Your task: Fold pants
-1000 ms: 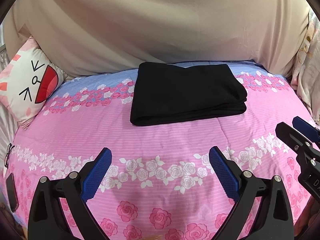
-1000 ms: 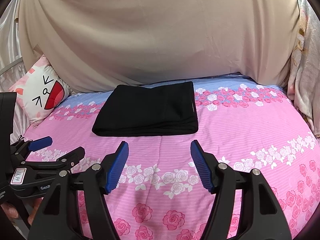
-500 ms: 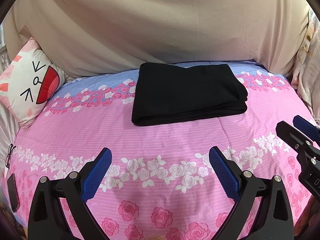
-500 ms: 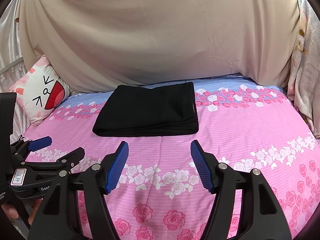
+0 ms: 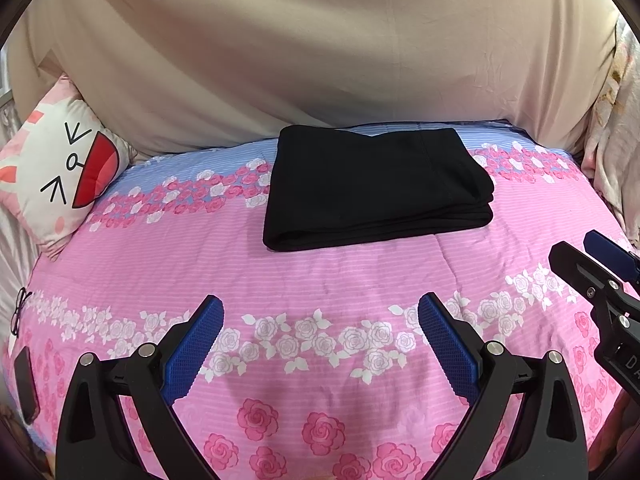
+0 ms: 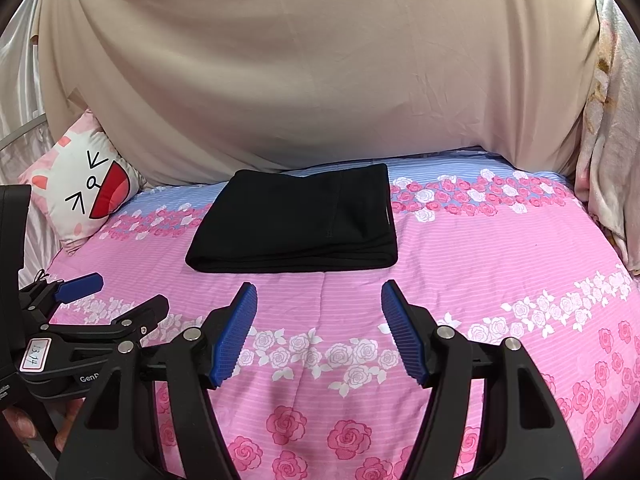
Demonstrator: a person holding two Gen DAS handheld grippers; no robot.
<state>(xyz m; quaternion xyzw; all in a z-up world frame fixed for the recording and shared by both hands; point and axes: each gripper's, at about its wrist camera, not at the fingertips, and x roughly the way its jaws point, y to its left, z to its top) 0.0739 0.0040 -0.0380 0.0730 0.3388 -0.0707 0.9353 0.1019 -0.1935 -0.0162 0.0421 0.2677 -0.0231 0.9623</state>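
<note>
Hovering low over the pink flowered bedspread (image 5: 320,276), both grippers sit with jaws apart and nothing between them. Left gripper (image 5: 320,344) in its own view, right gripper (image 6: 318,332) in its own. They sit side by side, each showing at the edge of the other's view.

Black pants (image 5: 372,184) lie straight ahead of both sets of jaws, well apart from the tips, already a neat flat stack of layers. Long axis runs crosswise to the jaws. Thick folded edge faces the grippers. Neither gripper looks clearly nearer; the stack sits slightly right of the left jaws and slightly left of the right jaws. Folding looks done.

Beyond, a cat-face pillow (image 5: 60,176) far left, a beige sheet (image 5: 320,52) behind.

Versus a second ago: no change, both grippers unmoved, pants in the same place.
</note>
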